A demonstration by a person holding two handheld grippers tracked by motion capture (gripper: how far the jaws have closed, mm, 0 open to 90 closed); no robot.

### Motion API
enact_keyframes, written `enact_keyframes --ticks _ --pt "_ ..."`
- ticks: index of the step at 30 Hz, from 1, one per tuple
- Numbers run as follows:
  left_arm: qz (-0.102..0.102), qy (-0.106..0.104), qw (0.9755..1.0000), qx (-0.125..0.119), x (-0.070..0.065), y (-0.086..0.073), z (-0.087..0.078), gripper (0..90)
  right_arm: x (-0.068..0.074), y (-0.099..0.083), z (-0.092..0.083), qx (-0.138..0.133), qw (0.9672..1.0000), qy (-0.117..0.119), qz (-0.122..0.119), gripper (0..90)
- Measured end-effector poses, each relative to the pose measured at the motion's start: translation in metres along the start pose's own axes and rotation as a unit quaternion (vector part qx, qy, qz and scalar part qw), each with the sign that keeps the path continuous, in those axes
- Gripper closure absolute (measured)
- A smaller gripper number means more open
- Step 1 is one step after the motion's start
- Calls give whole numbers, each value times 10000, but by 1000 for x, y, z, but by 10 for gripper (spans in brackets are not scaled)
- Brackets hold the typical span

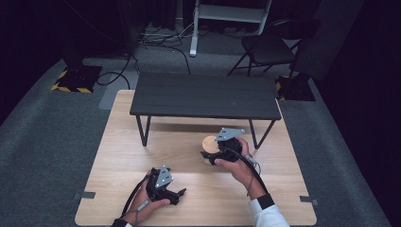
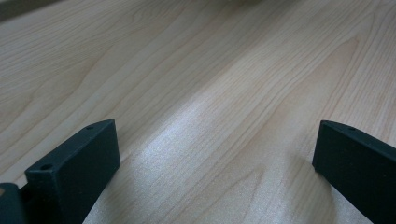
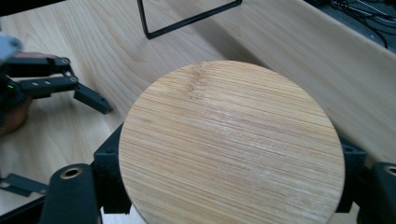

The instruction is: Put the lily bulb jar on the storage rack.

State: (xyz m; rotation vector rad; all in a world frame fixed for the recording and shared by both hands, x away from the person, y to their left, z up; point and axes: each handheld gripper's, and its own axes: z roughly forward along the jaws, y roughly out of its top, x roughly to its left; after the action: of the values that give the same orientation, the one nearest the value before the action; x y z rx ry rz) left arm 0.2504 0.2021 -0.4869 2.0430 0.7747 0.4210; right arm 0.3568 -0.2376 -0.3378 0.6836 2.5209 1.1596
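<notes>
Grippers: two; left gripper [image 1: 182,192] rests on the wooden table [image 1: 118,142], jaws wide apart, holding nothing.
Right gripper [image 1: 206,155]: clamped on one round wooden lid [image 3: 231,144], beside one black shelf [image 1: 203,94].

Under the lid: round bamboo lid [image 3: 231,144] hides whatever it caps.
Jaw tips: right gripper [image 3: 231,186] pads vanish beneath the lid's rim.
Lid's lower rim: cut off by the frame edge.

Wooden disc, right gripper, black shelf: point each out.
wooden disc [image 3: 231,144], right gripper view, centre of its top face.
right gripper [image 1: 210,155], high view, between its fingertips.
black shelf [image 1: 205,96], high view, middle of its top.
</notes>
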Motion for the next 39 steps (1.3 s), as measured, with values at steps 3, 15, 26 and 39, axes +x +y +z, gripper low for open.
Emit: enact_keyframes --ticks 3,15,26,39 --pt "0 0 10000 -1 0 0 0 7 2 11 -12 -41 10000 -22 -46 241" --pt "-1 4 10000 -3 0 0 0 7 0 53 -36 -199 9997 -13 -164 241" --pt "2 -3 10000 0 0 0 0 7 -13 95 -56 -284 9994 -5 -206 241" --pt "-3 -13 10000 -5 1 0 0 8 -28 125 -65 -393 9991 -115 -117 241"
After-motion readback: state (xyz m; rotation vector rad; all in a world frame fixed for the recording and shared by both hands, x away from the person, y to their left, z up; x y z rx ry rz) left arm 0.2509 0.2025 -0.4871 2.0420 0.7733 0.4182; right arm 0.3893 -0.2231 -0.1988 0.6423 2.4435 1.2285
